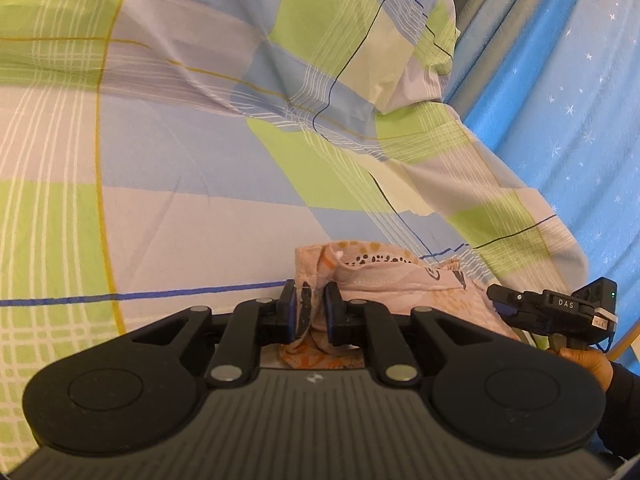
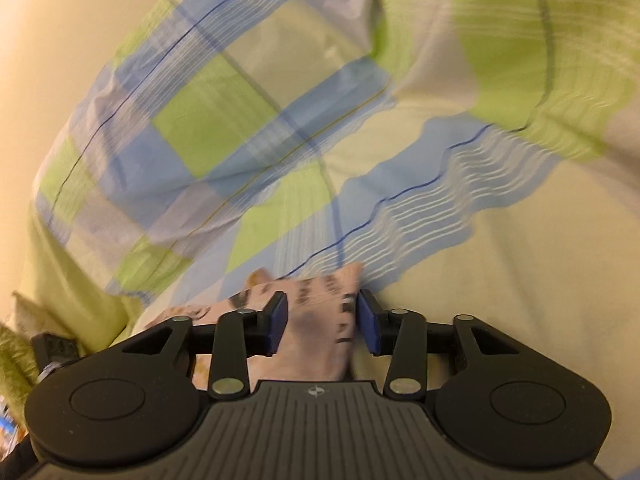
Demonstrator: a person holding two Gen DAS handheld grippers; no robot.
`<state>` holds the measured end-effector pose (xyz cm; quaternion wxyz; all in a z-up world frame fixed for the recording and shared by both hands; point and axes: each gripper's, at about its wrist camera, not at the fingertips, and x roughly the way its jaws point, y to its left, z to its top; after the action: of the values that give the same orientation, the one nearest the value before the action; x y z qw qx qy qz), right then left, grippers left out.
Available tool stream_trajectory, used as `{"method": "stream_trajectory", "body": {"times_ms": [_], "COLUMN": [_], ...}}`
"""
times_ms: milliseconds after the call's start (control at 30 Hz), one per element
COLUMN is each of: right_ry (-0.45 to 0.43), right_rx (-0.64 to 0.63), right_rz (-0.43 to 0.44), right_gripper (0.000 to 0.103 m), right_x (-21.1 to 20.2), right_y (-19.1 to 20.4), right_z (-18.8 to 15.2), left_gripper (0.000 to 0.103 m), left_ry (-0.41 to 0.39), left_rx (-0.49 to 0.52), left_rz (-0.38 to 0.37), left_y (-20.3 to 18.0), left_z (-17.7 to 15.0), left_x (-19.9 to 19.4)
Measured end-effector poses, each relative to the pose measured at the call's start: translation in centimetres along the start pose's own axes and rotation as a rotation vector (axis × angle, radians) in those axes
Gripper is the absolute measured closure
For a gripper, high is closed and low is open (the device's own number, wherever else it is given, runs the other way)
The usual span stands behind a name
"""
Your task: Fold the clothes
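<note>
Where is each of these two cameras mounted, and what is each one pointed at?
Left wrist: on the left hand-held gripper, looking along its fingers, shut on pink patterned cloth over the checked bedsheet; the right hand-held gripper and the person's hand show.
Right wrist: on the right hand-held gripper, open around the same cloth, facing the bedsheet.
Shared: cloth, bedsheet.

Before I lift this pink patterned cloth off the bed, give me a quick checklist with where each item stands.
1. Left gripper shut on the pink cloth: ok, fabric bunched between its fingers.
2. Right gripper closed on the cloth: not ok, cloth lies between its fingers with gaps showing.
3. Both grippers at the same edge: cannot tell.
4. Cloth free of the checked bedsheet: cannot tell.
5. Right wrist view sharp: not ok, blurred.
</note>
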<state>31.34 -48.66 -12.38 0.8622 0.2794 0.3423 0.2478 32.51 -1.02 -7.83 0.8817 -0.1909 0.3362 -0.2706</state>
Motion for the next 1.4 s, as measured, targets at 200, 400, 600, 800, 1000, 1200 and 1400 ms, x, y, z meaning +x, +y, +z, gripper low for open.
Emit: {"method": "stream_trajectory", "body": {"times_ms": [200, 400, 600, 800, 1000, 1200, 1400], "right_ry": [-0.087, -0.115, -0.071, -0.132, -0.21, -0.122, 0.06], "right_rx": [-0.011, -0.066, -0.078, -0.092, -0.218, -0.418, -0.487], "right_rz": [-0.036, -0.047, -0.121, -0.266, -0.318, -0.213, -0.317], "right_gripper": [0.101, 0.101, 0.101, 0.092, 0.092, 0.091, 0.092], "right_x": [-1.1, -0.4, 1.4, -0.4, -5.8, -7.6, -5.2], "right_y": [0.8, 1.8, 1.3, 1.6, 6.9, 14.3, 14.8], "right_z": [0.1, 1.3, 1.2, 0.9, -1.4, -7.4, -9.3], "left_gripper": [0.102, 0.102, 0.099, 0.088, 0.092, 0.091, 0.087], "left_ry": [-0.058, -0.031, -0.024, -0.085, -0.176, -0.038, 0.134], "left_rx": [0.034, 0.007, -0.004, -0.027, 0.202, 0.476, 0.681], "left_rz": [-0.006, 0.034, 0.071, 0.137, 0.341, 0.177, 0.163], "left_y": [-0.9, -0.1, 0.3, 0.7, -2.4, -9.7, -13.0], "left_z": [0.5, 0.2, 0.2, 0.2, 0.3, -3.3, -9.0], "left_x": [-1.2, -0.3, -0.1, -1.2, -5.2, -5.5, -4.7]}}
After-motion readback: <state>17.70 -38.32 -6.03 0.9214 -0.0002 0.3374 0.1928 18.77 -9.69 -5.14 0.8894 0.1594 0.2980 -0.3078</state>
